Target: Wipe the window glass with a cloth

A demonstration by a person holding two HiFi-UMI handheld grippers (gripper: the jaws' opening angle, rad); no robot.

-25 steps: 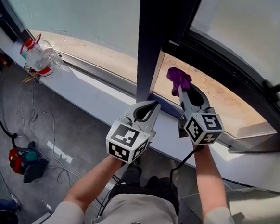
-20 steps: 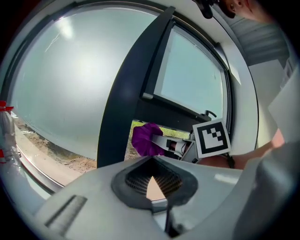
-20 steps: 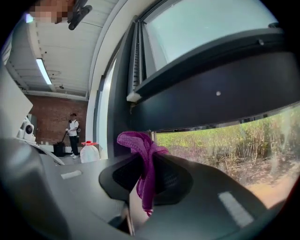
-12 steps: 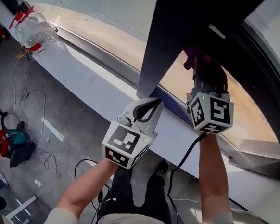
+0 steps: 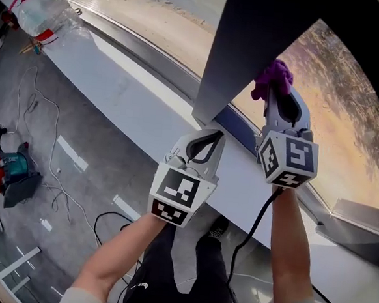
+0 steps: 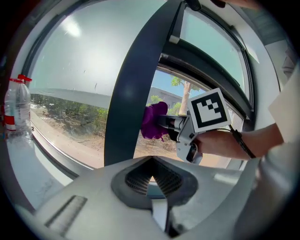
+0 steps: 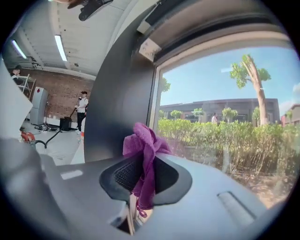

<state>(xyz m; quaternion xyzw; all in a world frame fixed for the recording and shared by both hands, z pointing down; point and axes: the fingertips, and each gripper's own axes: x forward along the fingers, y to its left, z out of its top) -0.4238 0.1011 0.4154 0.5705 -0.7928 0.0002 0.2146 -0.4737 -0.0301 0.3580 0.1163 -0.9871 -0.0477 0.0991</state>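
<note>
The window glass [image 5: 351, 95] fills the upper part of the head view, with sandy ground and shrubs showing through it. A broad dark frame post [image 5: 249, 54] crosses the glass, and a long white sill [image 5: 129, 90] runs along the foot of the window above the grey floor [image 5: 75, 191], where loose cables lie. The left gripper [image 5: 211, 137] hangs in front of the sill near the base of the post, its jaws pressed together at the tips with nothing between them. The right gripper [image 5: 280, 99] is raised higher, just right of the post, its jaws pinching the cloth. A clear plastic bottle [image 5: 41, 8] with red trim rests on the sill far to the left, well apart from both grippers. The purple cloth [image 5: 272, 79] bunches out beyond the right jaw tips, right at the post's edge and in front of the glass; whether it touches the pane cannot be told.
</note>
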